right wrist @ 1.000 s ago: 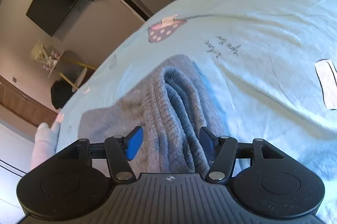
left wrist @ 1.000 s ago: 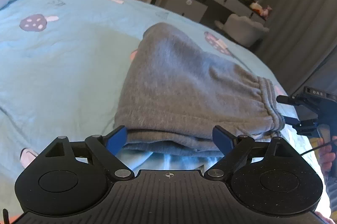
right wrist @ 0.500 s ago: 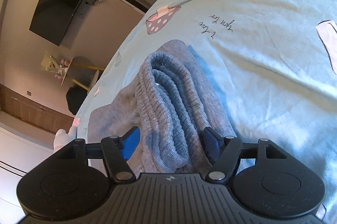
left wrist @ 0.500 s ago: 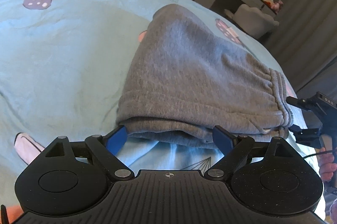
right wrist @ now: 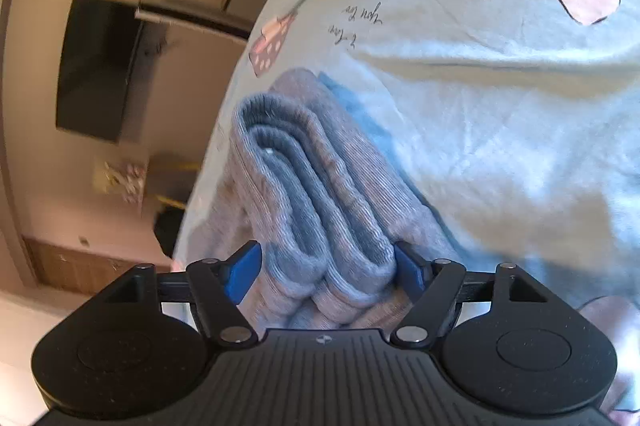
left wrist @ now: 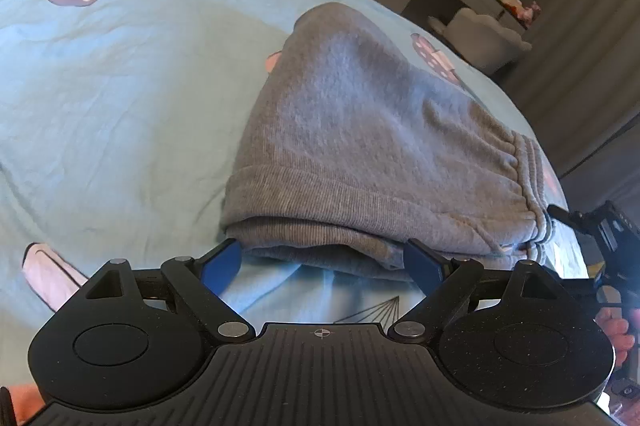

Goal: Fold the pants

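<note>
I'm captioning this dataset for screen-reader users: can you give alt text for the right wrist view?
A stack of folded grey pants, its waistband end showing, sits between the open blue fingers of the right gripper, whose jaws have just been opening. It lies on a light blue bedsheet printed with pink mushrooms, with a dark wall-mounted screen blurred behind.

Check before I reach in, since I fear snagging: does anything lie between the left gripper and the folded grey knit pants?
Nothing visible does: only bare light-blue bedsheet separates the open left gripper from the folded grey knit pants.
</note>
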`<state>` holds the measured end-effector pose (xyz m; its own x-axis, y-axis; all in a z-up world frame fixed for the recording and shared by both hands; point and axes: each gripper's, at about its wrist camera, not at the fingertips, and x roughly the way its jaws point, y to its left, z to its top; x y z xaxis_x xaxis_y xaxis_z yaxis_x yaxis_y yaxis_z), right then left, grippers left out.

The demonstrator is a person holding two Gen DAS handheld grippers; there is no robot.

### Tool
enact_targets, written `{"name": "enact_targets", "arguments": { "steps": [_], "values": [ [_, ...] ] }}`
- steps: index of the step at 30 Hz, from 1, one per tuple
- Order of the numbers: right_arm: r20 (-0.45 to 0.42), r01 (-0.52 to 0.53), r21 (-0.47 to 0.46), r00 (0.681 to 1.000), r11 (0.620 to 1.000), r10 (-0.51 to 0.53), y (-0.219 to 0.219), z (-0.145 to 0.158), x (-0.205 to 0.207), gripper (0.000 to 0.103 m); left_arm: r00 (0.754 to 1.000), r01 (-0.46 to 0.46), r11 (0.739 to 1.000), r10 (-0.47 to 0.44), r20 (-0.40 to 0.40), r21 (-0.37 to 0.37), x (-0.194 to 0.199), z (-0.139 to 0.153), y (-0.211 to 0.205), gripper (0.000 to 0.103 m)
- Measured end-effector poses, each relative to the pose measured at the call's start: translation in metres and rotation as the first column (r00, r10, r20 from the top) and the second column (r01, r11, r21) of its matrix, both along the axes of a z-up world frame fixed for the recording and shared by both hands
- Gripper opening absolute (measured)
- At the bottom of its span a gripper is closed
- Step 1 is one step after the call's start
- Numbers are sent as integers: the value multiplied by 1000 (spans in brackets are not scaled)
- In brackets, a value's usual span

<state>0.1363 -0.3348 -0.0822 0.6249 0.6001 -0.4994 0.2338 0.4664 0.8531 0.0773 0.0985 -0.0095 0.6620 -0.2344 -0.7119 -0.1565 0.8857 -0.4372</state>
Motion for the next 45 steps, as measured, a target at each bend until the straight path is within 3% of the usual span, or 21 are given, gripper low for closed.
{"name": "enact_targets", "arguments": {
  "steps": [1,2,5,8,12,13,14,17,21,24,26,28,30,32,37,40,45],
  "values": [
    [14,3,-13,1000,1000,-3,2,4,-1,58,1000,-2,1000,2,2,-2,0,0,0,92],
    [47,-2,-33,999,999,4,5,9,-2,52,1000,-3,1000,3,2,-3,-1,0,0,92],
    [72,-4,-8,997,1000,5,10,11,0,55,1000,0,1000,0,-4,-11,0,-1,-1,92],
    [57,-10,63,998,998,6,15,2,9,68,1000,7,1000,-7,-14,-12,2,-2,-3,92],
    [23,-2,65,1000,998,0,28,0,26,66,1000,0,1000,0,-5,-15,0,-1,-2,92],
    [26,-9,23,1000,1000,8,33,4,28,51,1000,-2,1000,2,-2,-16,-1,0,-2,92],
    [41,-26,-53,999,998,28,39,12,30,46,1000,-4,1000,4,0,-16,-1,0,-2,92],
    [120,-64,-276,988,959,100,59,45,30,41,1000,-12,1000,12,8,-21,-3,1,-1,92],
    [211,-7,-399,972,917,100,63,78,20,39,998,-44,999,45,37,-28,-8,5,5,92],
    [225,21,-479,969,877,100,60,88,16,39,995,-76,996,79,61,-48,-13,8,12,93],
    [183,-26,-540,972,841,147,63,83,19,44,995,-80,996,83,52,-50,-10,7,13,93],
    [100,-90,-594,978,799,184,65,74,24,57,997,-74,997,75,27,-35,-6,5,11,93],
    [106,-73,-629,978,774,178,61,74,18,63,997,-68,997,69,23,-20,-4,7,9,93],
    [156,-49,-598,972,800,176,51,79,9,82,997,-65,998,65,38,-8,-5,12,10,93],
    [201,-72,-552,955,831,217,41,88,0,98,994,-78,997,77,80,6,7,32,14,93],
    [159,-144,-513,953,846,259,38,79,7,99,995,-56,998,56,87,-5,27,41,15,95],
    [76,-245,-449,948,859,310,32,54,27,99,1000,29,998,-29,-8,-50,72,28,17,95]
  ]
}}
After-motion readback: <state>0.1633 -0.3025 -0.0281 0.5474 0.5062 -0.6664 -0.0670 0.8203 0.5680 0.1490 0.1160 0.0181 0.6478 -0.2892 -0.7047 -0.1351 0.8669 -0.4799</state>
